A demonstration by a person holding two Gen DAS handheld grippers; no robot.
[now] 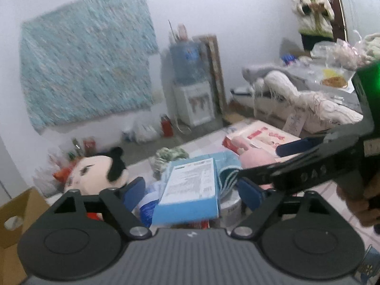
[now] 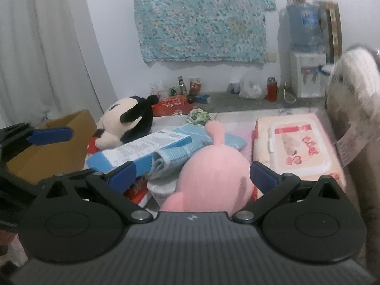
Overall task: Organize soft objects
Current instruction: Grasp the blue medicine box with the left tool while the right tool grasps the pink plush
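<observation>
Presently we note left tool (image 1: 190, 187) released above light-blue rectangular box (image 1: 190, 190); right tool (image 2: 191, 174) spread, flanking rounded pink plush toy (image 2: 211, 173), contact unclear.

The pink plush (image 2: 211, 173) disappears at its base behind the right gripper's body, so its lower half stays unseen. The blue box (image 1: 190, 190) hides most of the folded towel (image 1: 226, 166) and a white tub (image 1: 231, 210) under it. Motion smears the wall cloth (image 1: 87, 71). The box's printed label is too small to read.
</observation>
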